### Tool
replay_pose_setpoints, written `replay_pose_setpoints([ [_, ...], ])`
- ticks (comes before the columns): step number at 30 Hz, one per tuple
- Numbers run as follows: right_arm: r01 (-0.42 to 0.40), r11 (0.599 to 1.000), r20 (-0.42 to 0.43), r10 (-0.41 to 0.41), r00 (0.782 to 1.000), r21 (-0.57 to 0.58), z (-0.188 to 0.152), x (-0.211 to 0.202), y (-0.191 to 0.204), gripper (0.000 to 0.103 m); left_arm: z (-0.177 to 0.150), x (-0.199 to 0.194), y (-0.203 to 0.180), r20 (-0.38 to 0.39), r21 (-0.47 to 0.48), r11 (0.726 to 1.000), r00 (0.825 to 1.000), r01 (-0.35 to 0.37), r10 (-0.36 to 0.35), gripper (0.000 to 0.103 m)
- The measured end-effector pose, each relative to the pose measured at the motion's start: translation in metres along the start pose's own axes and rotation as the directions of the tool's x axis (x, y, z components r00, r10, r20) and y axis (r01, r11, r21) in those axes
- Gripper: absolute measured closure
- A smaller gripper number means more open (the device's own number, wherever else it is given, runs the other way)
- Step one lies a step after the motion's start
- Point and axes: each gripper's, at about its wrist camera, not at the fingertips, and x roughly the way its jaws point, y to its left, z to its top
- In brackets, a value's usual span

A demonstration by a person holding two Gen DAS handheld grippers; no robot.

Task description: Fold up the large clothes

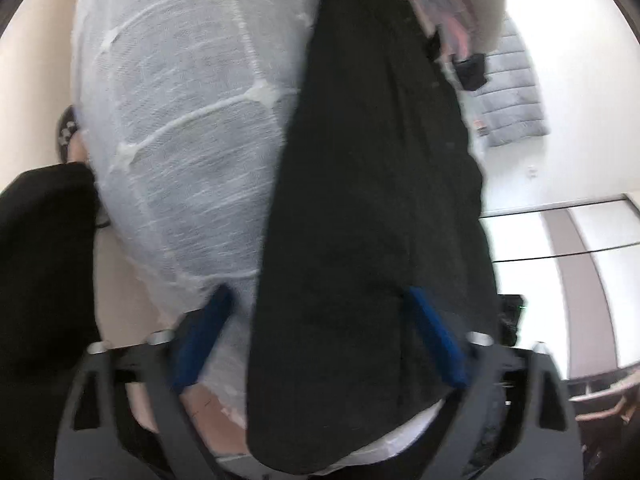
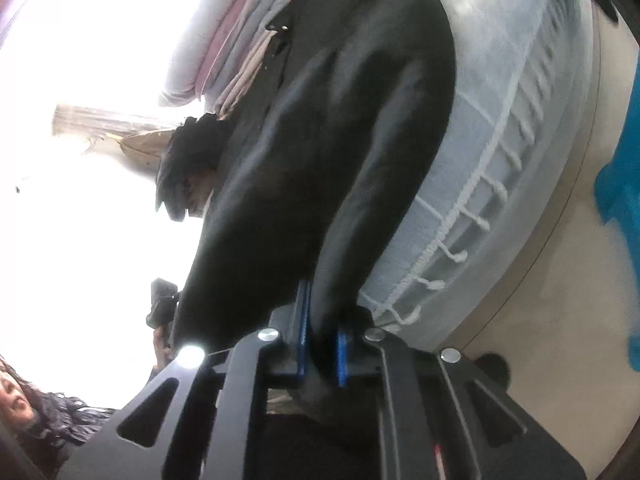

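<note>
A large black garment lies stretched over a white cloth-covered table. My left gripper is open, its blue fingers spread wide; the black fabric passes between them without being pinched. In the right wrist view the same black garment runs away from my right gripper, whose blue fingers are shut on a bunched fold of it at the table's fringed edge.
Folded pink and grey clothes are stacked at the far end of the table. A grey quilted jacket hangs on the wall. A turquoise cloth is at the right. A person stands nearby. Beige floor lies beside the table.
</note>
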Motion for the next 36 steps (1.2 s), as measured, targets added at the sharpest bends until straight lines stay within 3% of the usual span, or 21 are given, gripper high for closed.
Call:
replay_pose_setpoints([
  [2,0.021,1.0,0.042,-0.021,0.999,-0.003,-0.002,-0.008,0.02,0.095,0.002,-0.003,0.004,0.0,-0.054,0.999,1.0,-0.005,0.005,0.048],
  [4,0.013,1.0,0.099,-0.013,0.995,0.003,0.0,-0.017,0.035,0.095,0.002,-0.011,0.003,0.008,-0.076,0.997,1.0,0.014,-0.013,0.076],
  [6,-0.018,1.0,0.161,0.015,0.987,0.017,0.004,-0.028,0.049,0.096,0.001,-0.02,-0.003,0.024,-0.066,0.997,0.999,0.045,-0.043,0.097],
  [12,-0.115,0.993,0.275,0.111,0.955,-0.004,0.021,-0.057,0.085,0.096,0.01,-0.076,-0.06,0.158,0.048,0.984,0.971,0.174,-0.18,0.099],
  [18,-0.129,0.992,0.268,0.124,0.955,-0.001,0.003,-0.067,0.101,0.096,0.015,-0.097,-0.082,0.178,0.094,0.98,0.966,0.175,-0.19,0.1],
  [24,-0.186,0.982,0.276,0.184,0.944,-0.02,-0.041,-0.09,0.123,0.096,-0.017,-0.151,-0.081,0.202,0.153,0.971,0.956,0.182,-0.211,0.1],
  [26,-0.151,0.988,0.228,0.154,0.962,-0.029,-0.056,-0.09,0.13,0.096,-0.027,-0.167,-0.081,0.202,0.174,0.977,0.966,0.126,-0.161,0.1],
  [28,-0.095,0.995,0.169,0.093,0.981,0.004,-0.066,-0.083,0.12,0.094,-0.032,-0.156,-0.064,0.12,0.181,0.982,0.99,0.047,-0.069,0.098],
  [30,0.002,0.998,0.083,-0.007,0.997,0.068,-0.077,-0.065,0.095,0.092,-0.035,-0.133,-0.036,0.048,0.151,0.987,0.998,-0.05,0.044,0.097],
  [32,0.015,0.983,0.089,-0.032,0.995,0.183,-0.084,-0.065,0.055,0.082,-0.036,-0.114,0.007,-0.016,0.071,0.987,0.989,-0.147,0.148,0.095],
  [33,-0.013,0.971,0.138,-0.021,0.99,0.241,-0.087,-0.072,0.034,0.078,-0.036,-0.116,0.031,0.004,0.006,0.98,0.98,-0.198,0.198,0.09],
  [35,-0.016,0.953,0.221,-0.054,0.974,0.303,-0.087,-0.087,0.015,0.052,-0.036,-0.136,0.052,0.102,-0.061,0.966,0.961,-0.251,0.256,0.09],
  [36,-0.025,0.947,0.262,-0.063,0.963,0.319,-0.086,-0.093,0.009,0.046,-0.037,-0.146,0.055,0.143,-0.072,0.96,0.95,-0.271,0.279,0.09],
])
